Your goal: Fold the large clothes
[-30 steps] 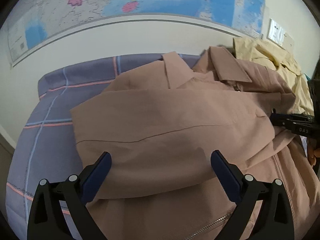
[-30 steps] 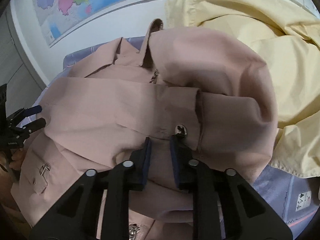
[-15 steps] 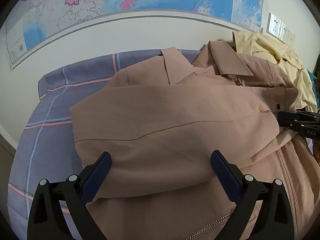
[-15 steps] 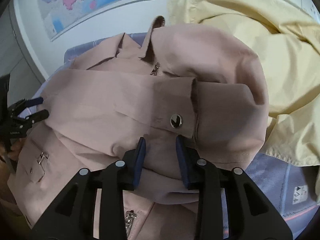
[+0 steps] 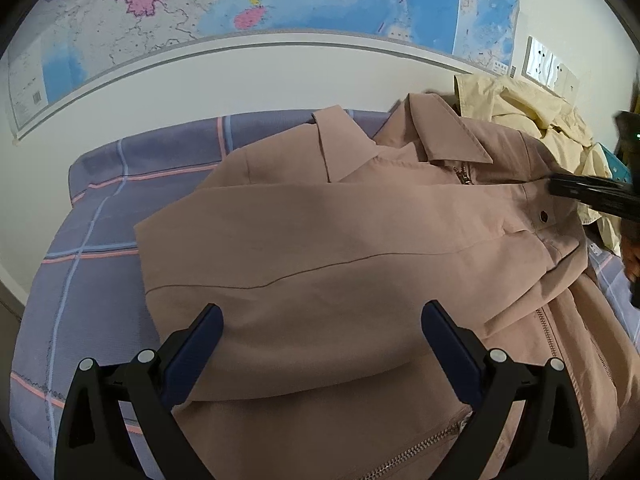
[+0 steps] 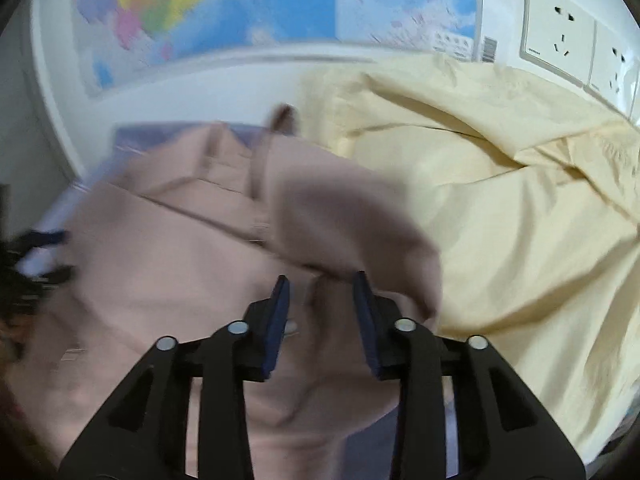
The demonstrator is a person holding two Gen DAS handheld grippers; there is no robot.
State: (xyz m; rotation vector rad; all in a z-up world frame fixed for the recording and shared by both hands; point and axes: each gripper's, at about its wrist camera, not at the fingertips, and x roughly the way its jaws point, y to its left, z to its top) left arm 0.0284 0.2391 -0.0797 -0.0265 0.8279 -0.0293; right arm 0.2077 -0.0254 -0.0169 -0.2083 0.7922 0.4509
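A dusty-pink jacket [image 5: 320, 248] lies spread across a bed covered by a lavender plaid sheet [image 5: 100, 248], its collar pointing toward the wall and one sleeve folded flat over the chest. A metal zipper [image 5: 464, 174] closes at the neck, and a dark snap button [image 5: 543, 215] sits on the cuff of the folded sleeve near the right edge of the garment.

The left gripper [image 5: 320, 344] hovers above the lower part of the jacket with its blue-padded jaws spread wide and nothing between them. The right gripper [image 6: 320, 308] hangs over the jacket's far side; its jaws stand a narrow gap apart and are closing, with pink cloth seen behind the gap but not pressed by the pads. The right wrist view is smeared by motion blur.

A pale yellow garment [image 6: 500, 200] lies bunched against the wall just beside the jacket's shoulder, touching it. Above the bed hangs a large coloured wall map [image 5: 280, 8]; its printed place names and the small text box and barcode [image 6: 489, 48] at its lower corner are too small or blurred to read. White wall sockets [image 6: 560, 48] sit to the right of the map, with small lettering on the faceplate that cannot be made out.
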